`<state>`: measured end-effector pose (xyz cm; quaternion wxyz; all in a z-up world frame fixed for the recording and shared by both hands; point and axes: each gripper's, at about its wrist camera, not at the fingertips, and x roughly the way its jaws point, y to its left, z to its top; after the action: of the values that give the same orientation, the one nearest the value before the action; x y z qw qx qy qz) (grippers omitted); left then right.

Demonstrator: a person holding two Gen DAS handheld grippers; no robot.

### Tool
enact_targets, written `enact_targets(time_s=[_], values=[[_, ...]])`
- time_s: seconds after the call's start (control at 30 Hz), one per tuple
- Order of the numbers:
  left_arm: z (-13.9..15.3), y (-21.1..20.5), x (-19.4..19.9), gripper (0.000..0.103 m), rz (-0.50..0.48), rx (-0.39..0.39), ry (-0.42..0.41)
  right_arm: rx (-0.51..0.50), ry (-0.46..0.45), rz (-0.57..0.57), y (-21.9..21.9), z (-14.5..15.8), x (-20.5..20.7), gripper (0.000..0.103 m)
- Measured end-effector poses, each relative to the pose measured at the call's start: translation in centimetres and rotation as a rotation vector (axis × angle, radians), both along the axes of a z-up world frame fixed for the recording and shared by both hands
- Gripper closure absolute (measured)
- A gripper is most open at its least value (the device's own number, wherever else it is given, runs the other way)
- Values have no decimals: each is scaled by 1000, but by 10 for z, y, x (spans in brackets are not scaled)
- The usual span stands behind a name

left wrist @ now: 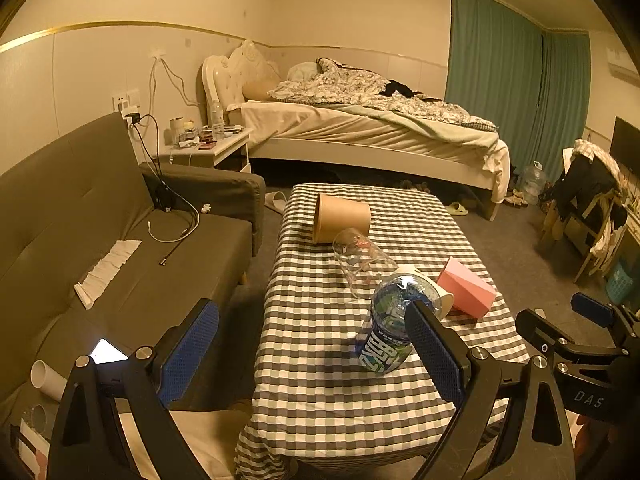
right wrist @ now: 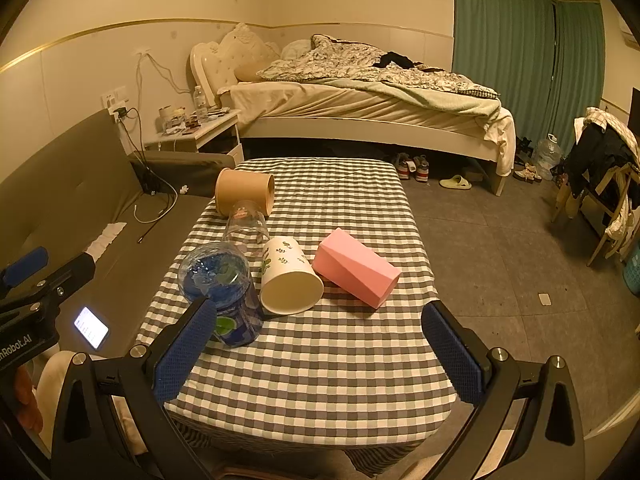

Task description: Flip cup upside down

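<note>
Both my grippers, left (left wrist: 312, 350) and right (right wrist: 320, 350), hang spread wide and empty over the table's (right wrist: 320, 376) near end. The white cup (right wrist: 290, 276) lies on its side, mouth toward me, between bottle (right wrist: 222, 292) and pink box (right wrist: 356, 266). I'd pinch its wall, then rotate the rim down.

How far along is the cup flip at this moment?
One looks done: the blue printed cup stands base-up. Nothing is in hand: both grippers, left and right, hover open. Lying sideways: brown paper cup, clear glass, leaf-print cup, pink cup.
</note>
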<state>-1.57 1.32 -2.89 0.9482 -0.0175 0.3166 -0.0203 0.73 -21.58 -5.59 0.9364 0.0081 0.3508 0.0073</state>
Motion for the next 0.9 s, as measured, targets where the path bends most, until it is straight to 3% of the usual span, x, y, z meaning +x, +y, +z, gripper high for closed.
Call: enact_targets(time_s=[0.9], values=[[0,3,-2,6,-7,-2,0,9,9,-3,-2,-2,-4,0]])
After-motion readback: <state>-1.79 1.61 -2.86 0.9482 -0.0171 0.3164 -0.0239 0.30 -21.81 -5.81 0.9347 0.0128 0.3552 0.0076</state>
